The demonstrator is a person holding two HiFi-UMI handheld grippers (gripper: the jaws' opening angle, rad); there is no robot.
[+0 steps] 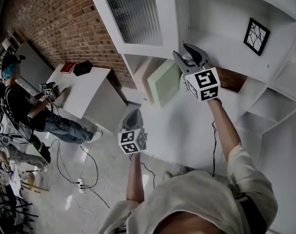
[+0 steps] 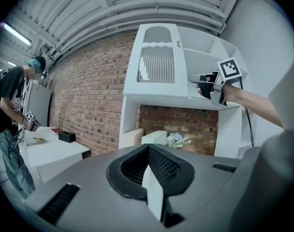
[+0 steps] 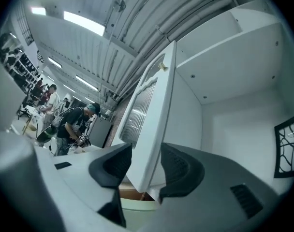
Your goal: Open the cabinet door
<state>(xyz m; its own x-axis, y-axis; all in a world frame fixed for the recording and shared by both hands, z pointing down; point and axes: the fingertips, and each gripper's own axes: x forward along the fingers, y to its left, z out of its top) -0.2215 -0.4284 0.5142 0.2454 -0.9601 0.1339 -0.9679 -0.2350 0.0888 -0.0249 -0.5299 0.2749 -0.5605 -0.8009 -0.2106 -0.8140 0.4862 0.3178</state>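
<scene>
Right gripper (image 1: 189, 56) (image 3: 146, 154): raised to the lower free edge of the cabinet door (image 1: 138, 16) (image 3: 148, 100), jaws apart, the door's edge standing between them; a slim gap shows on the inner side, so no firm clamp can be read. Left gripper (image 1: 133, 115) (image 2: 148, 152): held lower and well apart from the cabinet, jaws closed together, nothing between them. Door: white, with a ribbed glass panel, swung out from the upper compartment of the white cabinet (image 1: 221, 13), whose inside stands open to view. Picture (image 1: 256, 36) (image 3: 288, 146): black frame, leaning at the compartment's back. Pale green box (image 1: 165, 82): in the niche beneath, flowers (image 2: 176, 139) beside it. Brick wall (image 1: 65, 23): behind the cabinet. White table (image 1: 84, 89): to the left, bearing a small black box (image 1: 83, 68). Person (image 1: 21, 101): standing by the table. Cables (image 1: 84, 179): loose on the floor.
</scene>
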